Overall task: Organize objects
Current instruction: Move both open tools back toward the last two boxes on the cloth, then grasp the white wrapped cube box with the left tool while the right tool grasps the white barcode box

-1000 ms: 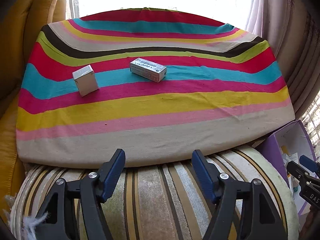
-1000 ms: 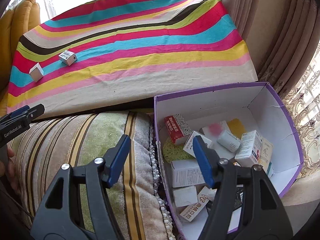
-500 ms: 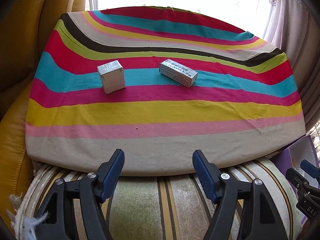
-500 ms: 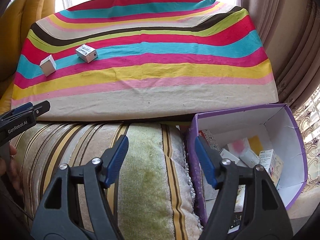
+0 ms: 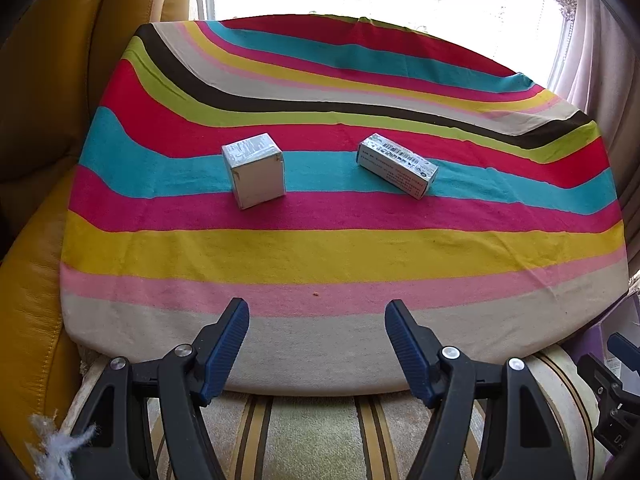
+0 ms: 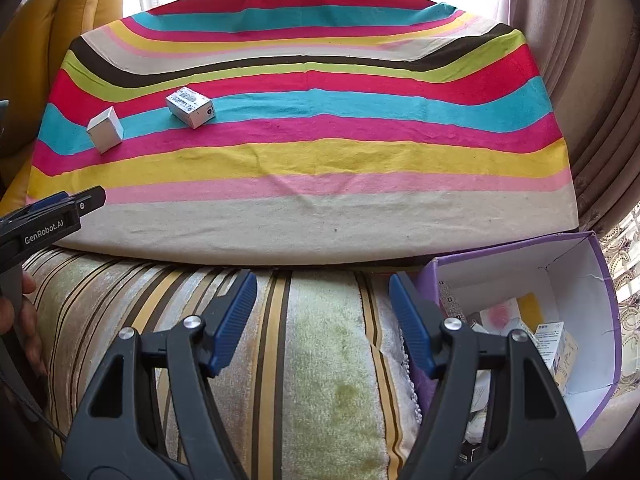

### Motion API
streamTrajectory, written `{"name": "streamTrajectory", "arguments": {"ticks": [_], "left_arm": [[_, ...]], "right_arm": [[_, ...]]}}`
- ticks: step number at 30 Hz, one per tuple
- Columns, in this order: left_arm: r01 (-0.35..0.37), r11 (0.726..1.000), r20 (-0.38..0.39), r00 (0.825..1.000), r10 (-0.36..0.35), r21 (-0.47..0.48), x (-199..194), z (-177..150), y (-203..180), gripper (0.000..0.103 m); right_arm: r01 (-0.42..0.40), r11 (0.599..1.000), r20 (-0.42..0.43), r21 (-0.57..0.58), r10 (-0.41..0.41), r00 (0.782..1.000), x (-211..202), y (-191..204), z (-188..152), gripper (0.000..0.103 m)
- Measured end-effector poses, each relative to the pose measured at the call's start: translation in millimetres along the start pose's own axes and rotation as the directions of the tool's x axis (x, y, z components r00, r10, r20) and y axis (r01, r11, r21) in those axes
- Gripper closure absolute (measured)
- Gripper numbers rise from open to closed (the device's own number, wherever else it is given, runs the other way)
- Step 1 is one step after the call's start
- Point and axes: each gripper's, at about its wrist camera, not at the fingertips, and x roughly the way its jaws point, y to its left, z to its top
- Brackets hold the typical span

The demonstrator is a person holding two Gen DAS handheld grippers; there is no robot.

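Note:
A small white cube box (image 5: pixel 255 171) and a longer white printed box (image 5: pixel 396 165) lie apart on the striped cloth (image 5: pixel 344 248). Both also show in the right wrist view, the cube box (image 6: pixel 105 129) left of the printed box (image 6: pixel 190 106). My left gripper (image 5: pixel 317 332) is open and empty over the cloth's near edge, well short of the boxes. My right gripper (image 6: pixel 323 308) is open and empty over the striped cushion (image 6: pixel 312 360), left of a purple box (image 6: pixel 600 320) that holds several small cartons.
A yellow leather seat (image 5: pixel 36 240) flanks the cloth on the left. Curtains (image 6: pixel 592 80) hang at the right. The left gripper's finger (image 6: pixel 56 216) shows at the left edge of the right wrist view. A bright window lies behind the cloth.
Both grippers moved forward and left toward the cloth. The boxes look nearer in the left view. The purple box slid to the right edge of the right view.

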Motion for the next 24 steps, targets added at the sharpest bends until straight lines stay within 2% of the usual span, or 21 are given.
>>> {"name": "streamTrajectory", "arguments": {"ticks": [18,24], "left_arm": [[-0.042,0.999,-0.003,0.999,0.042,-0.030,16,17,14,0.031],[-0.056,0.996,0.002,0.998,0.056,-0.066,25,25,24,0.031]], "right_arm": [[-0.046,0.996,0.025,-0.071,0.048,0.999,24,40,32,0.031],[-0.055,0.994,0.035,-0.099,0.059,0.998,30,52,43,0.031]]}}
